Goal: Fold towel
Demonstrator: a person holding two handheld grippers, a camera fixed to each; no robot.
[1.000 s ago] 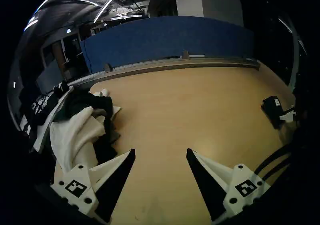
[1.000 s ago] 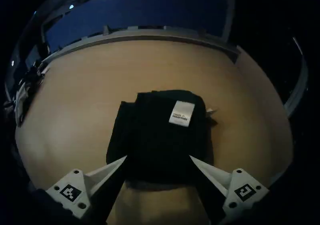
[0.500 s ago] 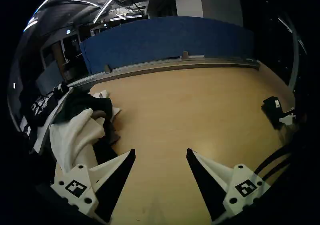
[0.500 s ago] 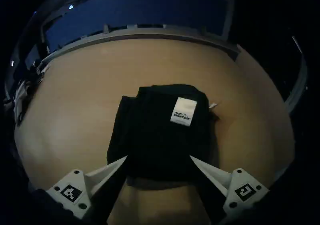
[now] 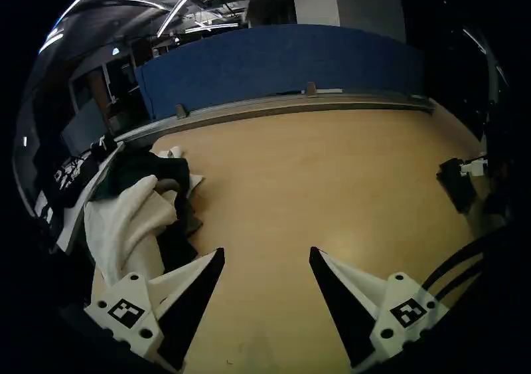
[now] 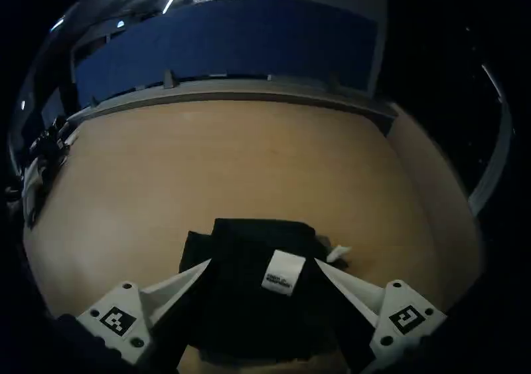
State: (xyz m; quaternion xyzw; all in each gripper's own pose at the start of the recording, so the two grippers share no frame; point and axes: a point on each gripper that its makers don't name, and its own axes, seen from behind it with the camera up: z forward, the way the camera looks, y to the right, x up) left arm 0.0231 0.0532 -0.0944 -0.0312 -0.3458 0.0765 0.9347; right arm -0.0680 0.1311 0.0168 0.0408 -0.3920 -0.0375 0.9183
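**A:** Where is the towel lying right now?

**B:** I'm seeing it in the right gripper view. The black towel point(image 6: 255, 297) is lying on the counter point(image 6: 232, 161), low in the centre of the frame. It's folded into a compact block with its white label point(image 6: 283, 274) facing up. The right hand-held gripper point(image 6: 262, 261) is standing with its fingers spread, one on each side of the block, and I'm not seeing either one pressing in.

**A:** And the other one?

**B:** The left hand-held gripper point(image 5: 265, 248) is hovering over bare counter, fingers wide apart and carrying nothing. A pile of crumpled cloths point(image 5: 136, 208), cream and dark, is sitting at the left of that frame, just past the left finger.

**A:** What's worrying you?

**B:** I'm judging the fold as done or nearly done, so the danger is in undoing it. A lower layer is sticking out along the block's left edge. If a finger is dragging across that layer as I move, the stack could slide open. The dim light is also making black cloth hard to read, so I could be misjudging where the edges are.
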